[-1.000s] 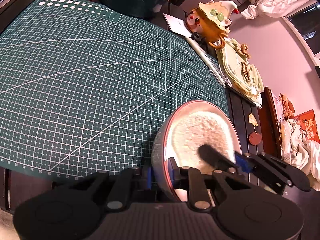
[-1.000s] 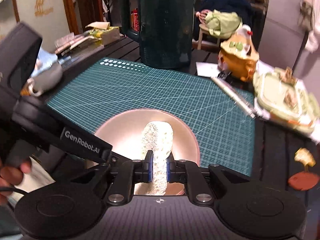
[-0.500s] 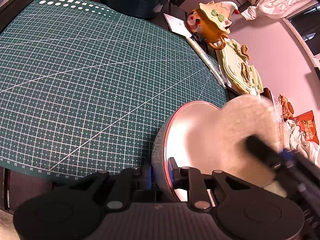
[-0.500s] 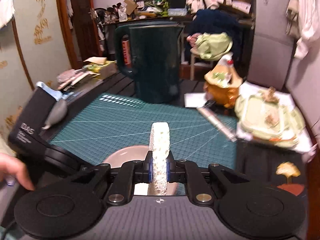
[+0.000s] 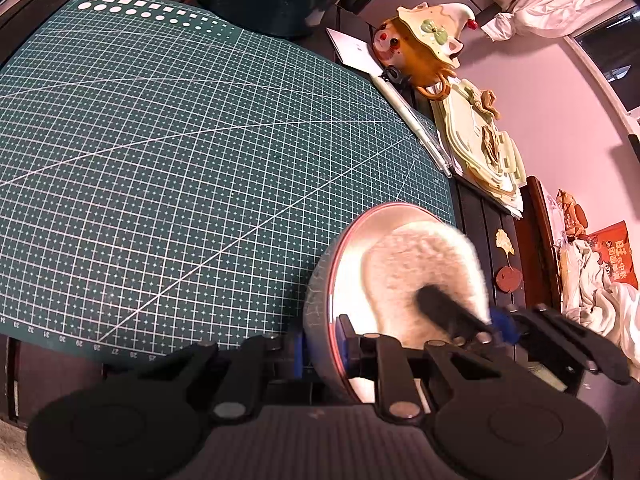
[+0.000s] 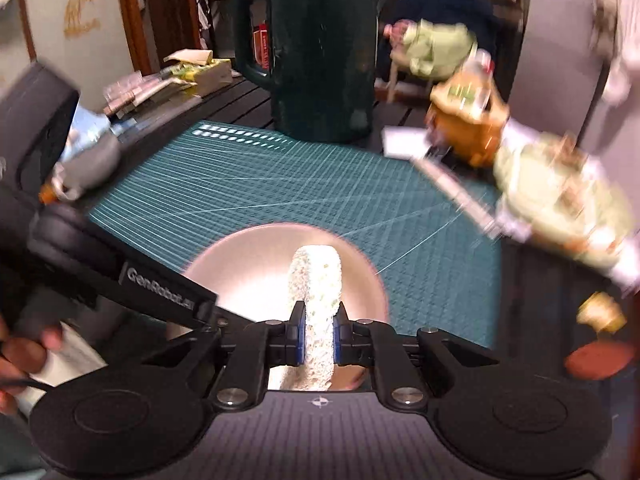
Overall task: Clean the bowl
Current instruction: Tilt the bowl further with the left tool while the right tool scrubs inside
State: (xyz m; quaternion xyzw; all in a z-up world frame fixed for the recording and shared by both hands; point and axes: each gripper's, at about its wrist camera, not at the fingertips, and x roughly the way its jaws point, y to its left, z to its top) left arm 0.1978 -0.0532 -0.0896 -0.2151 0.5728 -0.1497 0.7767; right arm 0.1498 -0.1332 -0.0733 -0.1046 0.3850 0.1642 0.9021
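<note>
Nearest the camera, we are clamping the left tool (image 5: 322, 354) narrowly on the near wall of the bowl (image 5: 320, 304), one jaw inside the rim and one outside, tipping the bowl so its hollow faces the right tool (image 6: 319, 338). The right tool is squeezing a pale sponge (image 6: 316, 280) edge-on between its pads, the sponge reaching forward into the bowl's hollow.

Risks, as we are judging them:
- The left grip is biting only a thin strip of smooth metal; a hard push from the sponge could be twisting the bowl out of the jaws and dropping it onto the green cutting mat (image 5: 180, 140) just ahead.
- The soft sponge could be folding or sliding out between the right pads under sideways scrubbing.
- The right view is blurring, suggesting quick strokes; an overshoot past the rim could be sweeping toward the pen (image 5: 416, 124) and the orange figurine (image 5: 420, 56) farther ahead on the tabletop (image 5: 480, 216).
</note>
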